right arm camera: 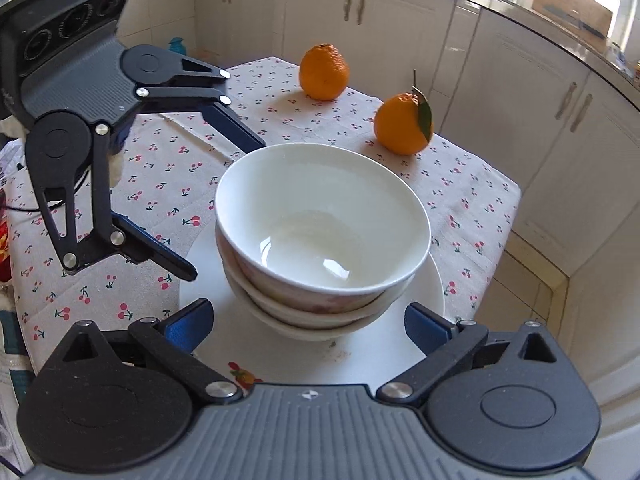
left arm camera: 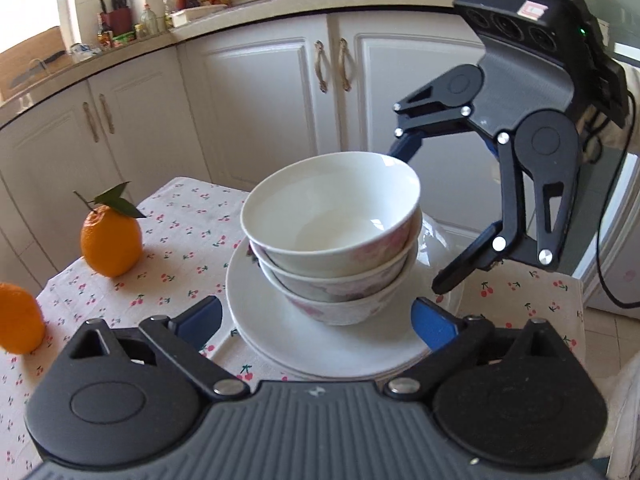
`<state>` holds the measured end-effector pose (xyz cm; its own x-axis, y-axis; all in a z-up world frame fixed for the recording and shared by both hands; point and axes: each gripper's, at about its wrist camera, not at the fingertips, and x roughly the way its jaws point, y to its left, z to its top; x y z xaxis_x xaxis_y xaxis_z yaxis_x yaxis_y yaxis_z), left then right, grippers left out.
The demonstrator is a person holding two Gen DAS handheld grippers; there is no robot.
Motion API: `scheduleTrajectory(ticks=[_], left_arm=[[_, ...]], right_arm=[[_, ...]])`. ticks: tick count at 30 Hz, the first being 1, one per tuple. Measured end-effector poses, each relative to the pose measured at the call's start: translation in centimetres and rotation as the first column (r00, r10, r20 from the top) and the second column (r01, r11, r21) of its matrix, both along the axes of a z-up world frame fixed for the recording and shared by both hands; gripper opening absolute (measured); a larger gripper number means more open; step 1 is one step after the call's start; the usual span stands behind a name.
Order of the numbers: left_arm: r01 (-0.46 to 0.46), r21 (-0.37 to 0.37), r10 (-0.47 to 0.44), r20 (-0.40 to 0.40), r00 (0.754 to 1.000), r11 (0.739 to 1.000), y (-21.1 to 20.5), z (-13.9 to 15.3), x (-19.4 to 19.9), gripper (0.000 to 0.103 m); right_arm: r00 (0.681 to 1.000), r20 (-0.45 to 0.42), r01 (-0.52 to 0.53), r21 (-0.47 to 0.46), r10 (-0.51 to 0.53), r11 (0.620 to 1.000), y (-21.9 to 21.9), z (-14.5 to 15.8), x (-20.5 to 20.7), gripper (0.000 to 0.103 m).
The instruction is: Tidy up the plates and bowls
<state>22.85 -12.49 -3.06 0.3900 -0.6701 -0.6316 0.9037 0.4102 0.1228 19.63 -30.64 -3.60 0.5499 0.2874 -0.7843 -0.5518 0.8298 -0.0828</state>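
The bowls (left arm camera: 332, 236), three nested, stand on the plates (left arm camera: 280, 320) at the middle of the table (left arm camera: 180, 240), and the top bowl (right arm camera: 320, 220) sits tilted in the one beneath; the left gripper (left arm camera: 316, 320) has its blue fingers (left arm camera: 434, 326) spread wide at either side of the plates' near rim, grasping nothing; the right gripper (right arm camera: 308, 326) is likewise released, its fingers (right arm camera: 188, 326) parted at the opposite side of the stack, touching neither bowl nor plate as far as the views show.

Outward from there: in the left wrist view one orange (left arm camera: 111, 242) with a leaf stands at 9 o'clock of the stack, another orange (left arm camera: 20, 320) further toward 8 o'clock, both well apart from it; the cherry-print tablecloth (right arm camera: 160, 184) lies rumpled in places.

The risk, as I judge it, is the leaning top bowl; a finger knocking its rim, or an uneven lift of the plates from two sides, could slide it off; glazed ware is slick, so a shallow pinch on a rim may slip; a dragged plate could bunch the cloth and tip the stack.
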Motion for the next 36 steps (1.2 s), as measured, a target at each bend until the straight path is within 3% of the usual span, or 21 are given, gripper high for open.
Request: scheduleTrajectory(ticks=[2,5,8,12,15,19,22,27,36], left_arm=[[-0.062,-0.034,0.064,0.037,0.997,0.997,0.9,0.4,-1.2,0.102],[-0.208,-0.076,0.213,0.073,0.974,0.975,1.9,0.9,-3.1,0.102],[-0.325,-0.109,0.332,0.059,0.941,0.940,2.7,1.7,-4.8,0.102],[-0.487,-0.164,0.493,-0.006,0.870,0.858,4.0,3.4,-7.1,0.102],[-0.573,-0.166,0.572,-0.061,0.818,0.802,4.6,4.6,-8.3,0.102],[-0.656,-0.168,0.660,-0.037,0.750,0.736,5.0,5.9,-10.2,0.102],[-0.683,-0.181,0.690,-0.030,0.723,0.708,5.5,6.6,-11.1,0.102],[-0.702,-0.196,0.711,-0.036,0.703,0.685,6.1,7.2,-11.7,0.102],[-0.718,-0.182,0.724,-0.041,0.688,0.672,6.0,6.9,-11.8,0.102]], right_arm=[[0.998,0.004,0.064,-0.027,-0.064,0.998,0.7,0.2,-1.2,0.103],[0.983,0.029,0.182,-0.047,-0.181,0.982,1.8,0.7,-3.1,0.103],[0.942,0.064,0.332,-0.037,-0.329,0.943,2.8,1.2,-5.0,0.103],[0.832,0.083,0.551,0.000,-0.549,0.835,3.4,1.6,-6.9,0.103],[0.747,0.104,0.656,0.042,-0.656,0.754,4.0,2.4,-8.5,0.103],[0.689,0.135,0.699,0.139,-0.712,0.702,4.7,4.5,-10.7,0.103],[0.669,0.168,0.706,0.160,-0.724,0.690,5.2,5.6,-11.9,0.103],[0.659,0.207,0.703,0.171,-0.723,0.690,5.9,6.6,-12.9,0.103],[0.658,0.211,0.701,0.179,-0.723,0.690,6.4,6.5,-13.1,0.103]])
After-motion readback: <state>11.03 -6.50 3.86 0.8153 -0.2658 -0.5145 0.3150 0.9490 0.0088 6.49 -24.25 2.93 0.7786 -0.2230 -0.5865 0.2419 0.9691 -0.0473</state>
